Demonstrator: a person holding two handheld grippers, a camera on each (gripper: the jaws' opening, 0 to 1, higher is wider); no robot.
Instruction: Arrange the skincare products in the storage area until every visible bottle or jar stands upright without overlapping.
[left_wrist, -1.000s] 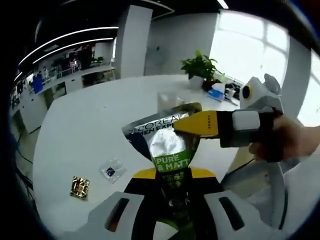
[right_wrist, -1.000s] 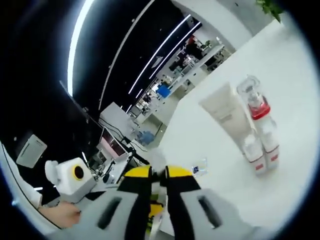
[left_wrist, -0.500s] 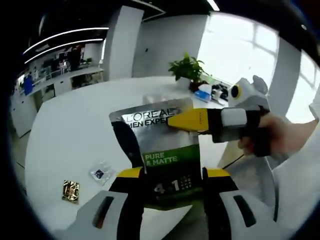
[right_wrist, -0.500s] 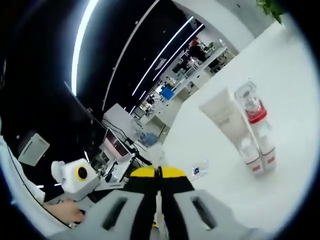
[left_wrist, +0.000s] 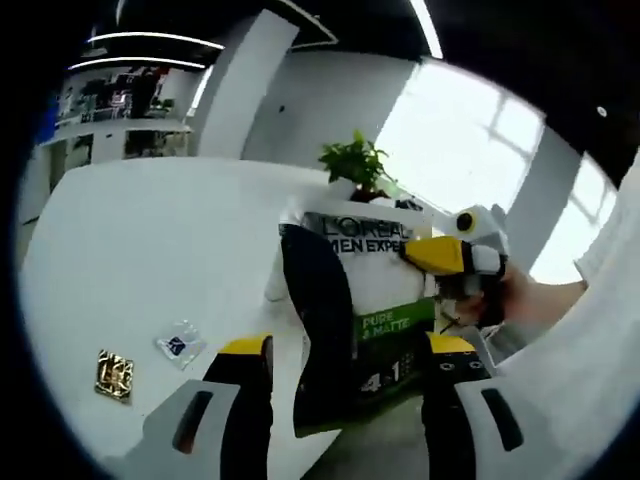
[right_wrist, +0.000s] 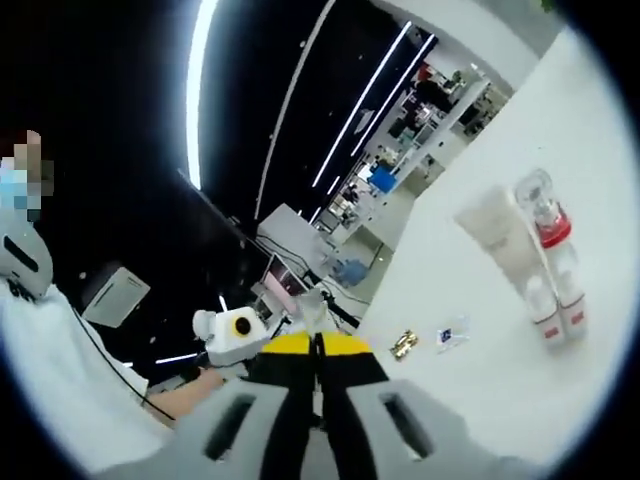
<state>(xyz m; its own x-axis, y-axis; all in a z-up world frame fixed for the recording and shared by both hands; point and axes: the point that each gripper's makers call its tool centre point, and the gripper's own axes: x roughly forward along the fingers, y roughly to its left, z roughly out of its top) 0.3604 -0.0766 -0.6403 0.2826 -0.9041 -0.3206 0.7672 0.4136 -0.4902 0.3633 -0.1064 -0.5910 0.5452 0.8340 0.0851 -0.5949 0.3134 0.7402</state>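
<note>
A silver, black and green L'Oreal Men Expert tube (left_wrist: 375, 270) hangs in the air above the white table (left_wrist: 150, 240). My right gripper (left_wrist: 425, 253) comes in from the right and is shut on the tube's upper, flat end. My left gripper (left_wrist: 345, 350) is open, with its yellow-tipped jaws standing wide on either side of the tube's lower part. In the right gripper view my right gripper (right_wrist: 318, 345) is shut, and the tube's thin edge (right_wrist: 313, 305) pokes up between the jaws. A white tube (right_wrist: 497, 235), a clear bottle with a red band (right_wrist: 548, 225) and small white bottles (right_wrist: 548, 305) stand together on the table.
A gold sachet (left_wrist: 115, 375) and a clear sachet (left_wrist: 178, 343) lie flat on the table at the left; they are also the gold sachet (right_wrist: 404, 345) and clear sachet (right_wrist: 452, 332) in the right gripper view. A potted plant (left_wrist: 355, 160) stands at the table's far edge.
My left gripper let go of the tube's lower end and its jaws spread wide. My right gripper stays shut on the tube, which has turned and shifted right. Both cameras moved.
</note>
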